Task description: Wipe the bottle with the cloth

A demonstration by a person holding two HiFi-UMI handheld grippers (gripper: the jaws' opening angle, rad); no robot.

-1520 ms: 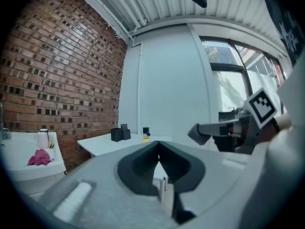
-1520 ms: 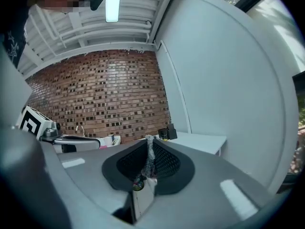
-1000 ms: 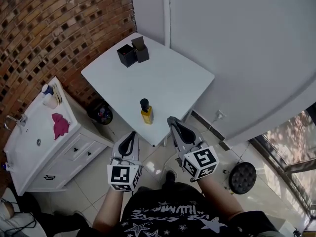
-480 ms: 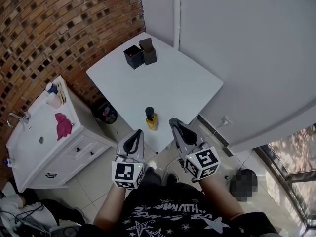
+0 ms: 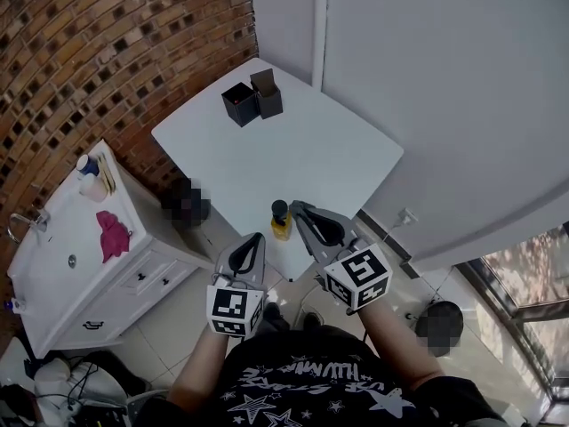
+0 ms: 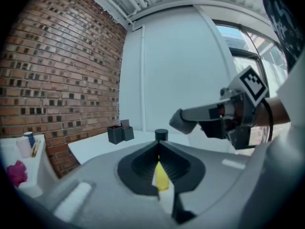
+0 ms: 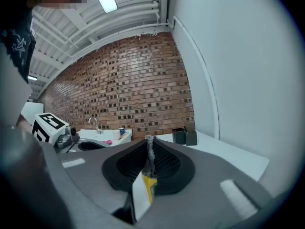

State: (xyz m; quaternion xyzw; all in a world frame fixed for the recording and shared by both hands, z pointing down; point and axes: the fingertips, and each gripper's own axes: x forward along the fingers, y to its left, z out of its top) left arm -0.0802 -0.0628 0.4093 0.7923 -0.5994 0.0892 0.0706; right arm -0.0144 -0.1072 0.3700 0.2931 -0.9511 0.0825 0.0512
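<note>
Bottle [image 5: 280, 221], yellow with a black cap, stood upright on the white table [image 5: 311, 149], close to its near edge in the head view. Left gripper [image 5: 256, 236] hung just short of that edge, jaws together, nothing held. Right gripper [image 5: 298, 205] reached over the table edge, tips just beside the bottle on its right; contact could not be told. Two dark boxes [image 5: 252, 100] sat touching each other at the far corner. Pink cloth [image 5: 111, 236] lay on the white sink cabinet [image 5: 53, 265] at the left, against the brick wall [image 5: 107, 43], well apart from both grippers.

Left gripper view: jaws closed tip to tip, empty. Black cap showed just beyond the tips, yellow body through the slot below them. Right gripper showed at the right, near the cap.

Right gripper view: jaws together, only a thin grey seam between the pads, nothing clamped. Beyond them stood the brick wall, the sink cabinet with the cloth, and the two boxes.
</note>
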